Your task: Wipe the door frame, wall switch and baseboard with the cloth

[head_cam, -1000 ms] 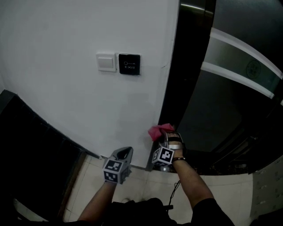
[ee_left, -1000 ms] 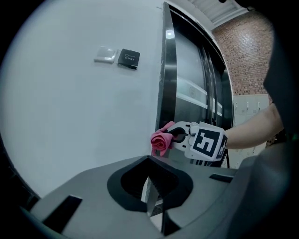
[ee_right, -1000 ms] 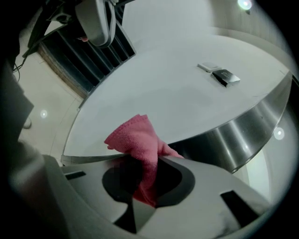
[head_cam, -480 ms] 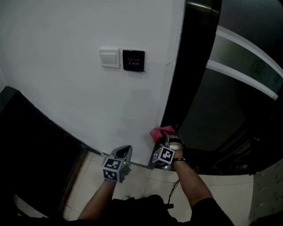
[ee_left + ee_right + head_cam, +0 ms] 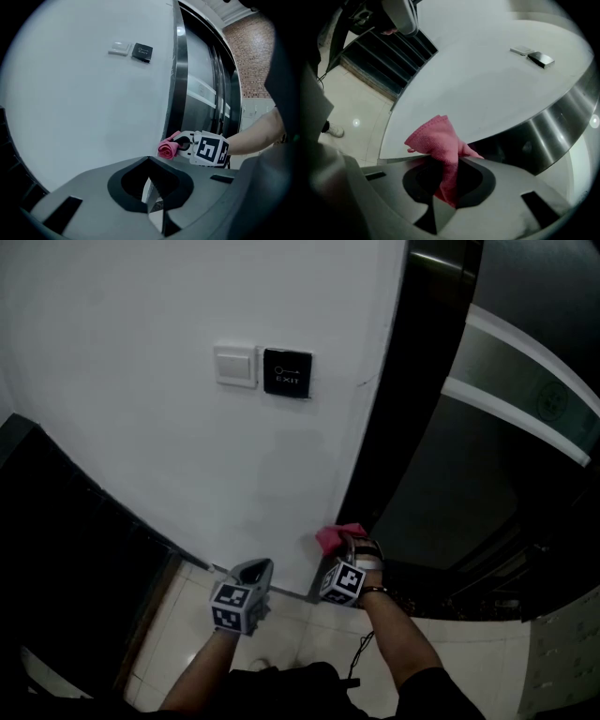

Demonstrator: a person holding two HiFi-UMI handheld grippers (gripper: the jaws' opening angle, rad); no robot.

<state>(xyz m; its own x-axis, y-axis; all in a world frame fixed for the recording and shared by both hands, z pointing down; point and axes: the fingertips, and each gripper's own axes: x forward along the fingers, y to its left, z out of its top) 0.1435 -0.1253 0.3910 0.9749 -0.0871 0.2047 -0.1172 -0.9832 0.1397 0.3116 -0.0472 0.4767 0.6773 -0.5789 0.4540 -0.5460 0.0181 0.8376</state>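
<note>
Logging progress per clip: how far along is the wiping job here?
Done: nothing shows as finished. In hand: the right gripper holds the pink cloth at the door frame, low down. Remaining: the wall switch higher up and the baseboard; the left gripper hangs shut, empty.

The word "EXIT" stands in pale letters on the black plate (image 5: 287, 372) on the wall (image 5: 141, 446), under a small key sign, just right of the wall switch (image 5: 235, 367). The round emblem (image 5: 548, 399) on the glass door (image 5: 469, 474) cannot be read.
</note>
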